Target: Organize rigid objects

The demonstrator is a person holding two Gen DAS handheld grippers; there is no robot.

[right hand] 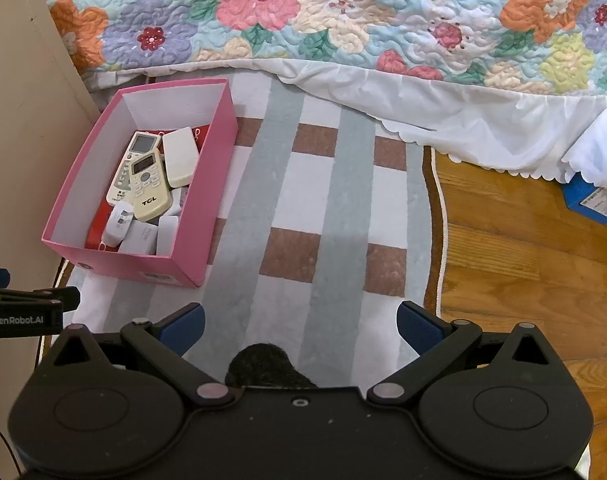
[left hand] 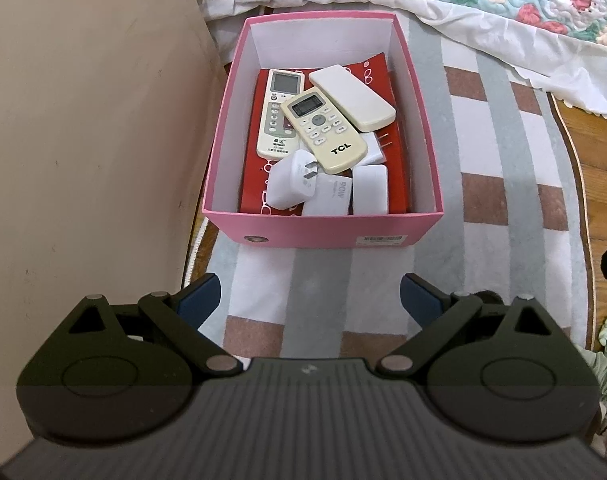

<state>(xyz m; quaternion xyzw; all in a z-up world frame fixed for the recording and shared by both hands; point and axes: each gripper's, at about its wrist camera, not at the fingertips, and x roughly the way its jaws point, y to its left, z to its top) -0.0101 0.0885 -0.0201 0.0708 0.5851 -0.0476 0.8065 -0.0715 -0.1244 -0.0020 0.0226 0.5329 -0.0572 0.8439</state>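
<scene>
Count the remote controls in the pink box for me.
3, all inside the pink box: a white remote at left, the yellowish TCL remote overlapping it in the middle, and a plain remote lying face down at right. More could hide beneath.

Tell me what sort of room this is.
Most likely a bedroom: a floral quilt with a white skirt hangs over a checked rug on a wooden floor, beside a pink box of remotes.

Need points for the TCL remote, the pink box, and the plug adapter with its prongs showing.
TCL remote (left hand: 323, 130): left wrist view, on its keypad.
pink box (left hand: 323, 232): left wrist view, on its near outer wall.
plug adapter (left hand: 289, 182): left wrist view, on its white body below the prongs.
</scene>
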